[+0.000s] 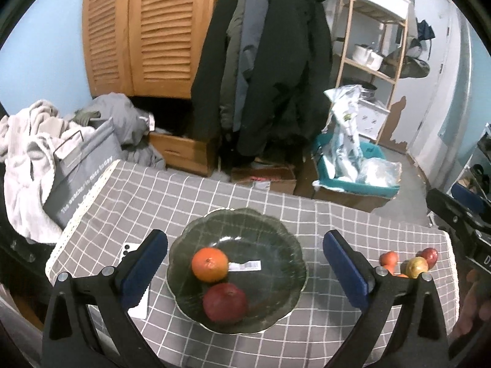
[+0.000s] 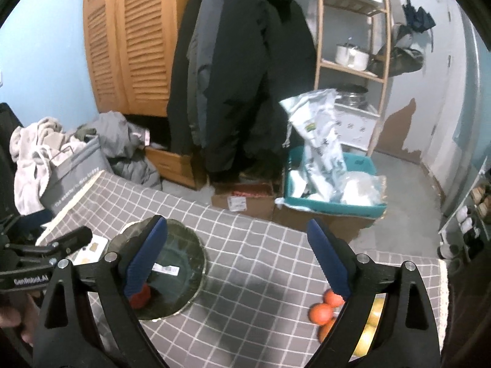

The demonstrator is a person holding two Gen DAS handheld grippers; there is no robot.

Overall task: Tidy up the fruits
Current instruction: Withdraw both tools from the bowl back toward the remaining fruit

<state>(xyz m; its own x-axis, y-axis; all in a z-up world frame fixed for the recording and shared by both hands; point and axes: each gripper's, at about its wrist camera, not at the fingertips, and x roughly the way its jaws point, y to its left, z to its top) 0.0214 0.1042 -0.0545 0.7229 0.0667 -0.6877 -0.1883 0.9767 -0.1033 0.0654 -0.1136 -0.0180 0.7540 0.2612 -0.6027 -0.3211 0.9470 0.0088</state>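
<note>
A dark glass plate with a scalloped rim sits on the grey checked tablecloth. An orange and a dark red apple lie in it, beside a white barcode label. My left gripper hangs open above the plate, nothing between its blue pads. In the right wrist view the plate shows at lower left, the red apple half hidden behind the left finger. My right gripper is open over bare cloth. Loose oranges and a yellow fruit lie at lower right; the loose fruit pile also appears in the left wrist view.
A white phone lies left of the plate. The table's far edge drops to a floor crowded with cardboard boxes, a teal bin of bags and a grey laundry basket. Coats hang behind.
</note>
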